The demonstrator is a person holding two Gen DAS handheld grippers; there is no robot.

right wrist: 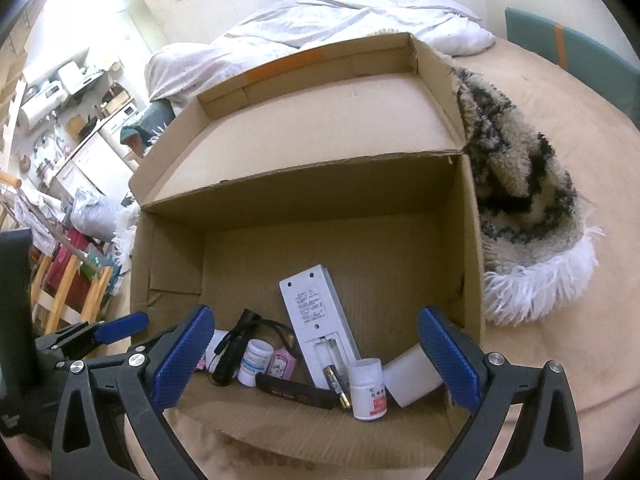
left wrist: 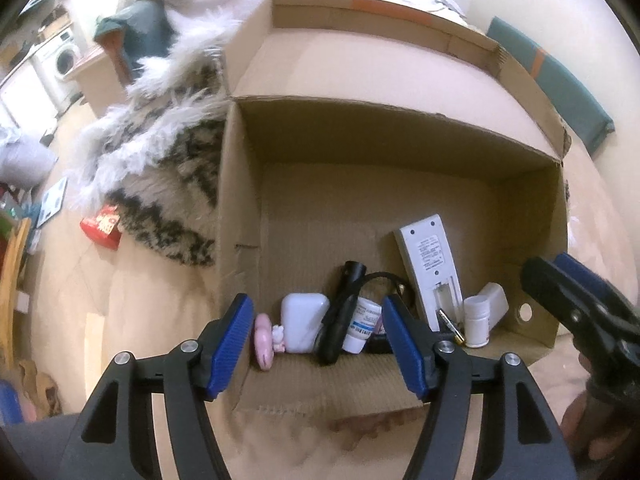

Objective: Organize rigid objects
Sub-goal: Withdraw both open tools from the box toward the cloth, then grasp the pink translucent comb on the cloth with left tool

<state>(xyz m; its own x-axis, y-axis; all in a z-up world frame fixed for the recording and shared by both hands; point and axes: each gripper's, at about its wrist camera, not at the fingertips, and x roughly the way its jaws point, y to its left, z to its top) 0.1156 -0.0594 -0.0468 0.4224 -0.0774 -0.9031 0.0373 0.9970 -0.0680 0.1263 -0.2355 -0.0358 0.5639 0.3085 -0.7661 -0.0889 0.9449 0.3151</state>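
Left tool (left wrist: 318, 344): spread wide and holding nothing, poised at the near edge of the cardboard box (left wrist: 400, 128).
Right tool (right wrist: 316, 356): spread too, holding nothing, aimed over the same edge.
Near row: pill bottle (right wrist: 368, 390), battery (right wrist: 338, 390), black bar (right wrist: 296, 392), small jar (right wrist: 254, 364), flashlight (right wrist: 232, 354), white case (left wrist: 304, 322), pink toy (left wrist: 264, 340), all crowded along the box's front wall on its floor.
Behind them: white remote (right wrist: 316, 324), face down, battery bay open.
Beyond: box lid raised; shaggy rug (right wrist: 516, 184) beside it on the bed.
Best approach: likely pick one piece at the row's end, straddle it squarely, avoid nudging neighbours.
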